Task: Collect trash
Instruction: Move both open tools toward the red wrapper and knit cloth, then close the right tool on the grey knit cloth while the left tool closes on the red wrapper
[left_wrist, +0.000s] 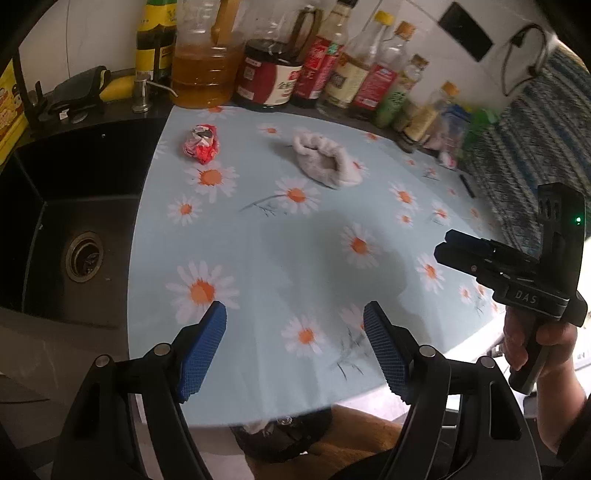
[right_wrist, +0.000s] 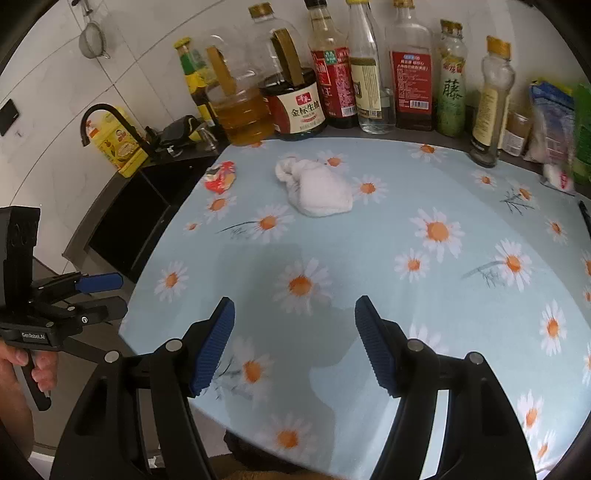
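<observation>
A crumpled red and white wrapper (left_wrist: 201, 144) lies on the daisy-print counter cover (left_wrist: 317, 236), far left near the sink; it also shows in the right wrist view (right_wrist: 221, 176). A crumpled white tissue or cloth (left_wrist: 325, 160) lies to its right, also in the right wrist view (right_wrist: 317, 188). My left gripper (left_wrist: 294, 347) is open and empty over the cover's near edge. My right gripper (right_wrist: 294, 341) is open and empty, also near the front edge. The right gripper shows from the side in the left wrist view (left_wrist: 448, 245), the left gripper in the right wrist view (right_wrist: 114, 291).
A black sink (left_wrist: 74, 229) with a drain lies left of the cover, with a black faucet (right_wrist: 107, 122). Several oil and sauce bottles (right_wrist: 332, 74) line the back wall. Packets (right_wrist: 554, 122) stand at the back right. A striped cloth (left_wrist: 535, 140) hangs at the right.
</observation>
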